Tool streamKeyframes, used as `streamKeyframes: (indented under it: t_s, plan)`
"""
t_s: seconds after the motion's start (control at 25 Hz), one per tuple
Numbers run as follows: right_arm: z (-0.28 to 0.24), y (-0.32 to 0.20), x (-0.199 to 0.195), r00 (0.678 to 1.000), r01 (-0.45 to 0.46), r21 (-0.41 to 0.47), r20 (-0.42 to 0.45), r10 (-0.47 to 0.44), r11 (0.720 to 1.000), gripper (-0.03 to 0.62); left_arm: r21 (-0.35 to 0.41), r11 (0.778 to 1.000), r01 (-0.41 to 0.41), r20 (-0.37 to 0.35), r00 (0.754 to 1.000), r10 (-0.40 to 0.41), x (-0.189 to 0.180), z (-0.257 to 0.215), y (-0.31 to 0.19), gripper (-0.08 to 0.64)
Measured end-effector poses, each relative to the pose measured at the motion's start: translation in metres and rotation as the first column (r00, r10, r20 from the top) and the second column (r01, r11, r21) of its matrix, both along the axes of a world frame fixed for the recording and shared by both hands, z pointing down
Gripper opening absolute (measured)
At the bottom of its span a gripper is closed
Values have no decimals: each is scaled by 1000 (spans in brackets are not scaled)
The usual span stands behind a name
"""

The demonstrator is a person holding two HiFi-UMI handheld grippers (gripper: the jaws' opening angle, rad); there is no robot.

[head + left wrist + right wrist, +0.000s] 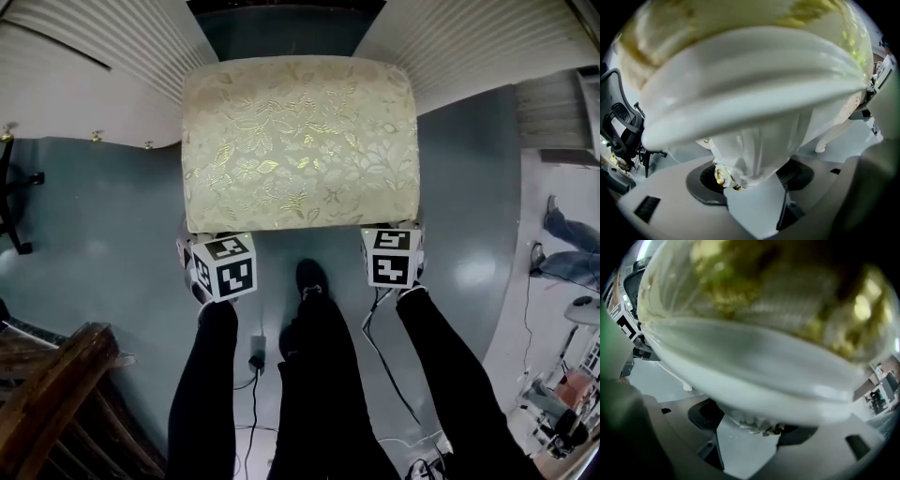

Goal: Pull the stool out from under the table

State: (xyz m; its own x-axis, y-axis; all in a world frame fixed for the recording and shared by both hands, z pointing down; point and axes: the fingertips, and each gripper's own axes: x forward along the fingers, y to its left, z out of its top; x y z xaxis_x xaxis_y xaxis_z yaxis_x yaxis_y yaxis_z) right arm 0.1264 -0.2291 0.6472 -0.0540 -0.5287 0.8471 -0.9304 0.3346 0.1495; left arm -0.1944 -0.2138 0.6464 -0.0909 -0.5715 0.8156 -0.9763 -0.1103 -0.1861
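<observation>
The white surface [84,84] flanks the far corners of the stool [298,141], whose cushion lies almost wholly clear of it. The left tool [750,173] is clamped on the stool's near-left leg, and the right tool [757,425] on its near-right leg.

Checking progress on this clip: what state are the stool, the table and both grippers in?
stool: upright on the floor, whole cushion in view, not under the table top.
left gripper: shut on the stool at its near left corner leg.
right gripper: shut on the stool at its near right corner.
table: stands just beyond the stool's far edge.
</observation>
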Motion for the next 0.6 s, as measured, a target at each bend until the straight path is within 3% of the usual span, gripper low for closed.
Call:
streamKeyframes:
  t_s: [0.6]
  plan:
    - [0,0,3,999,-44,20,-18,44,999,337,10,996,92,2,996,-92,-5,1,9,336]
